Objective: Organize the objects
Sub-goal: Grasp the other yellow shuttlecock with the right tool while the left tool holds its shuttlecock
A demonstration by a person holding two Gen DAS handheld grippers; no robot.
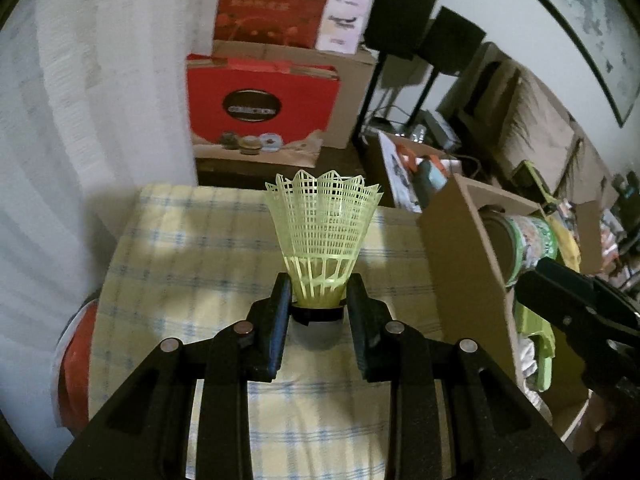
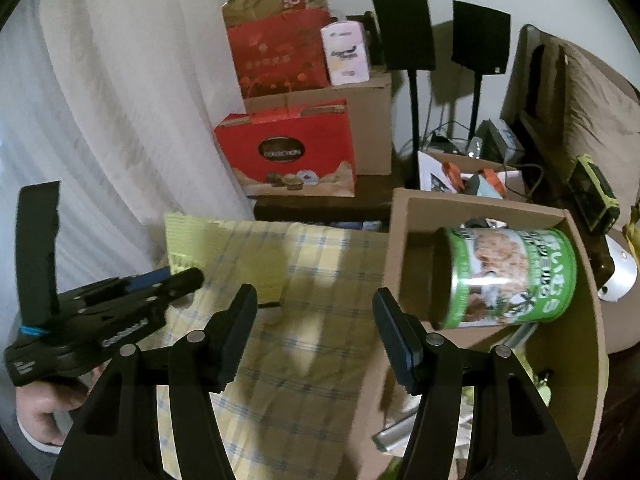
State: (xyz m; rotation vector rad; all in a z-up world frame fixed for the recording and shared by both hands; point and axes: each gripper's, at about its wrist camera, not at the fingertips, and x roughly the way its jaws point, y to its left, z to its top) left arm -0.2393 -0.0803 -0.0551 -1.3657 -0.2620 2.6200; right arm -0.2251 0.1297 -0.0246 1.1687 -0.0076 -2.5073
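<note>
The worktop (image 1: 168, 264) carries a cardboard box (image 2: 576, 280) holding a green can (image 2: 516, 276). The left claw (image 1: 319, 296) is clamped on the shuttlecock (image 1: 324, 232), held above the cloth — carry it level over the box. The right claw (image 2: 316, 332) stands apart, empty.

Both wrist views look steeply down and forward along their fingers, close over the checked tablecloth (image 1: 192, 248). Both share the cardboard box (image 2: 404, 216) at right and the red gift box (image 1: 260, 100) at upper centre.
</note>
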